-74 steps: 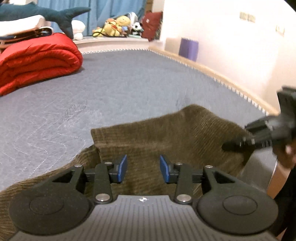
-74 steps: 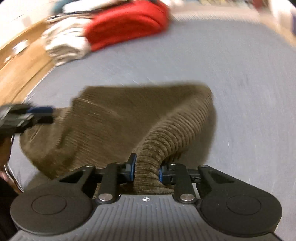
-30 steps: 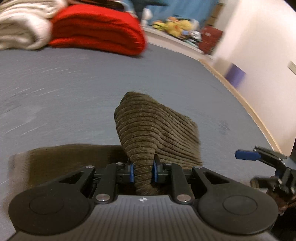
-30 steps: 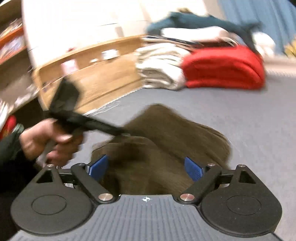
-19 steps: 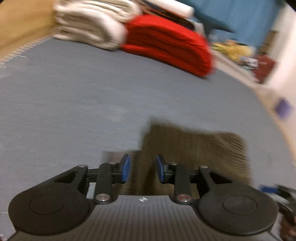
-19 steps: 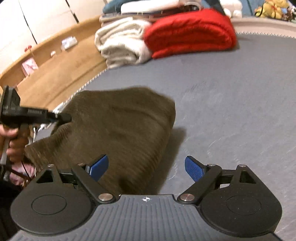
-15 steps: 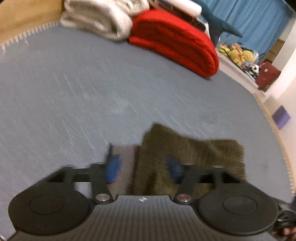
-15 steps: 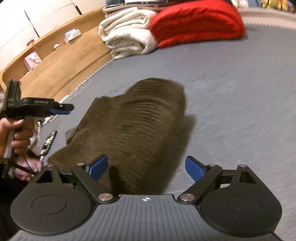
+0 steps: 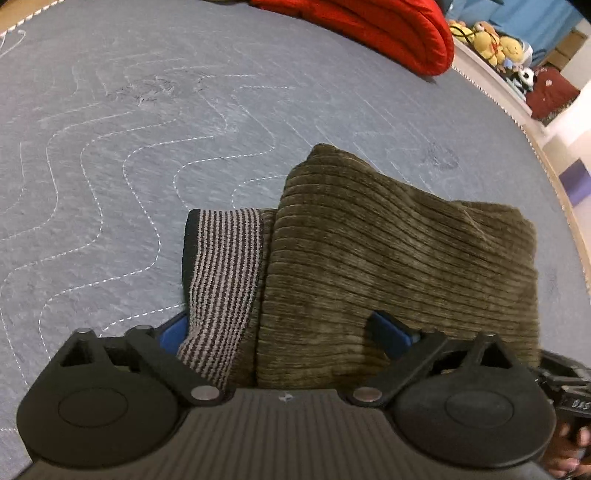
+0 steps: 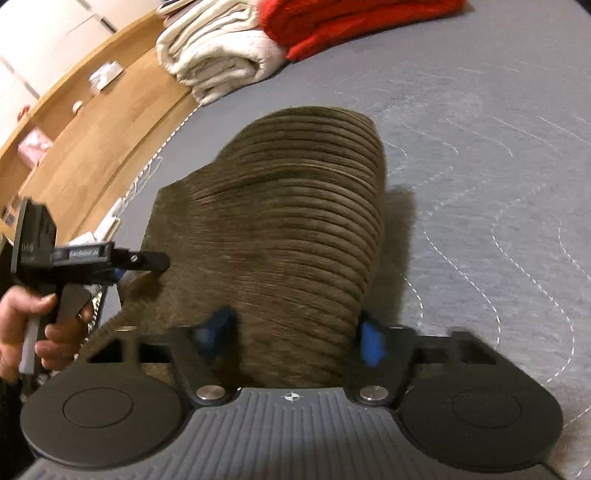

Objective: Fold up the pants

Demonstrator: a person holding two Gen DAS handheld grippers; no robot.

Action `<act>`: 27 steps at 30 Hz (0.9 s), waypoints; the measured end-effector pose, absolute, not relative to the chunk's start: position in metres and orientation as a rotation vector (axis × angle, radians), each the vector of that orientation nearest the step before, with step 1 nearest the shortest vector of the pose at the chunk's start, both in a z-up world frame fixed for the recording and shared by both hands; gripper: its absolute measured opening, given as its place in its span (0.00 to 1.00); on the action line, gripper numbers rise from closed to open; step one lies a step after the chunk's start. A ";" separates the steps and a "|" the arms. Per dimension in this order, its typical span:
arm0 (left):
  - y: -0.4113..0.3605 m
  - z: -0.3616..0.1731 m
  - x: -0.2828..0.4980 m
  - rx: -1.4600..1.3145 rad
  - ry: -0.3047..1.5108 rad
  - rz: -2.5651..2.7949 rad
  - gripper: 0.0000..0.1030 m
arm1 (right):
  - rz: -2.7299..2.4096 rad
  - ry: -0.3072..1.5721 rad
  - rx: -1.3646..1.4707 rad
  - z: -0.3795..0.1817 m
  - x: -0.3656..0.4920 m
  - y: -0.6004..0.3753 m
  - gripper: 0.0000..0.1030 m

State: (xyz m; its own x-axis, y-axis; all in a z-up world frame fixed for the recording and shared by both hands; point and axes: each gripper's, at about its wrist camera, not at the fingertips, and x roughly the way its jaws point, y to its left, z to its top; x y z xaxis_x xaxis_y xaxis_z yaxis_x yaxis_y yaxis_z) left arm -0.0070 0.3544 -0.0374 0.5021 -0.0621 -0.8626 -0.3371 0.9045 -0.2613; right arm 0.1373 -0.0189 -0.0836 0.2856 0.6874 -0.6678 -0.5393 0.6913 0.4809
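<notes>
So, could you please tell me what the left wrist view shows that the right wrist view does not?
Only the left wrist view shows the striped waistband beside the folded corduroy, the plush toys and blue curtain past the mattress, and the left gripper with jaws spread wide after opening.

Only the right wrist view shows the white folded blanket, the wooden shelf, the person's hand, and the right gripper closing around the pants' edge.

Both show the brown corduroy pants, the grey quilted mattress and the red blanket.

pants [image 9: 399, 258] | olive-brown corduroy, striped waistband showing | folded, bunched | on grey quilted mattress [image 9: 147, 129]
</notes>
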 end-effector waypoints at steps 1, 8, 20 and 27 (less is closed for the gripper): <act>0.355 -0.035 -0.007 -0.423 1.032 0.188 0.84 | 0.828 0.965 0.162 -0.080 0.134 -0.019 0.46; 0.323 -0.005 -0.006 -0.456 0.939 0.113 0.39 | 0.822 0.837 0.186 -0.035 0.126 -0.046 0.32; 0.166 -0.010 0.060 -0.322 0.844 -0.204 0.31 | 0.465 0.662 0.208 -0.003 0.138 -0.233 0.31; 0.133 0.000 0.066 -0.195 0.766 -0.233 0.55 | 0.261 0.718 0.193 -0.037 0.148 -0.298 0.35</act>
